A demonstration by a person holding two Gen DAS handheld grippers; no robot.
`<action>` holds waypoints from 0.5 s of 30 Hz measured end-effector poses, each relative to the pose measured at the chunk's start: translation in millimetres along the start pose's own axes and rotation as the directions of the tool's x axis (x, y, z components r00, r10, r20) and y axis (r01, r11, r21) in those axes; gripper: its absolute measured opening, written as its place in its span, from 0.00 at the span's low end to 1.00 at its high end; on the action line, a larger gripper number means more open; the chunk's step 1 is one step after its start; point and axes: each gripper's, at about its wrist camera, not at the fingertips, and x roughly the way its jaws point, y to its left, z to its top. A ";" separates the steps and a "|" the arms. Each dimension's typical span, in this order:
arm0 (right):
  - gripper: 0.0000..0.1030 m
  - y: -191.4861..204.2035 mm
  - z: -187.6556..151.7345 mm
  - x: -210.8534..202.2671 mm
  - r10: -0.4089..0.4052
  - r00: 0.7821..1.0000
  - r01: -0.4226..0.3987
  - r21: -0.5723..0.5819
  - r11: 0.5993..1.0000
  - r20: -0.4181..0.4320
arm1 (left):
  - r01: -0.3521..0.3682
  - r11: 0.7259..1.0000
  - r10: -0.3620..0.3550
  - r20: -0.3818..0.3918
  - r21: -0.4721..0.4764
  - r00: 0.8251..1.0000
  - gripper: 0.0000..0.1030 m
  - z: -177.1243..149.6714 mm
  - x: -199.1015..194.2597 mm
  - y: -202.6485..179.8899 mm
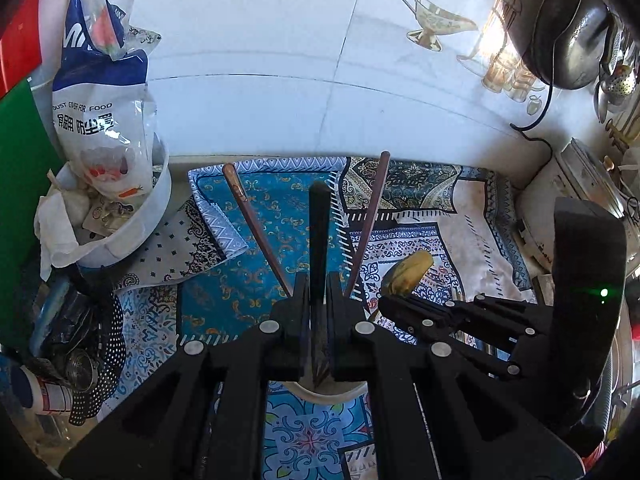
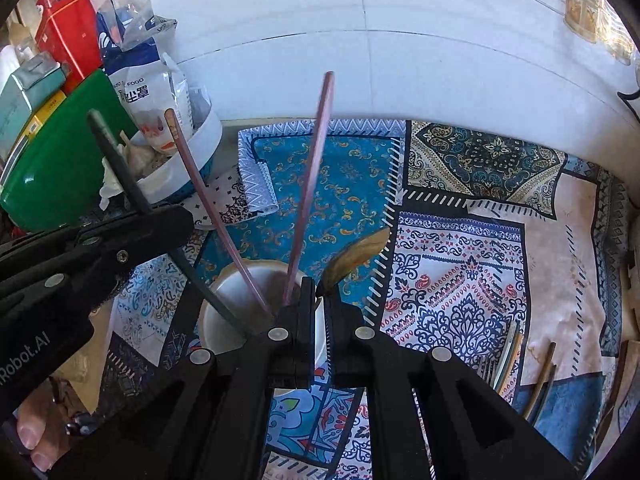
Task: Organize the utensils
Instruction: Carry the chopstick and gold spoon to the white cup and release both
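Utensils cluster at a white cup (image 2: 224, 312) on the patterned surface (image 2: 460, 280). Left tool (image 1: 319, 296) is clamped on a dark chopstick (image 1: 319, 232) that runs straight ahead, its lower end in the cup. Right tool (image 2: 320, 300) pinches a wooden spoon (image 2: 356, 256), bowl tilted up-right. Two reddish chopsticks (image 2: 308, 184) lean apart in the cup. Only the right view shows spare cutlery (image 2: 508, 356) lying on the surface.

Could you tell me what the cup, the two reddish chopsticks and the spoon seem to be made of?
Cup: probably glazed ceramic or plastic; smooth, white and glossy.
Reddish chopsticks: likely lacquered wood or plastic; even maroon colour with a slight sheen.
Spoon: possibly wood or horn; its bowl is streaked amber-brown and semi-glossy. It is blurred, so uncertain.
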 end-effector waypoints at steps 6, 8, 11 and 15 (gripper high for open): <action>0.09 -2.5 2.4 -6.8 0.026 1.000 -0.026 -0.017 1.000 -0.006 | -0.020 1.000 0.020 0.011 -0.019 1.000 0.05 1.6 -5.8 -1.1; 0.12 -4.0 2.3 -12.8 0.032 0.999 -0.032 -0.023 0.999 0.002 | -0.024 0.999 0.025 0.017 -0.026 1.000 0.07 2.2 -9.2 -1.3; 0.13 -7.4 2.5 -23.1 0.043 0.999 -0.042 -0.032 0.999 0.019 | -0.033 0.999 0.034 0.032 -0.030 0.999 0.07 3.2 -16.7 -4.0; 0.14 -13.2 1.4 -38.8 0.033 0.998 -0.030 -0.047 0.998 0.052 | -0.041 0.999 0.043 0.064 -0.033 0.997 0.12 5.0 -30.0 -12.0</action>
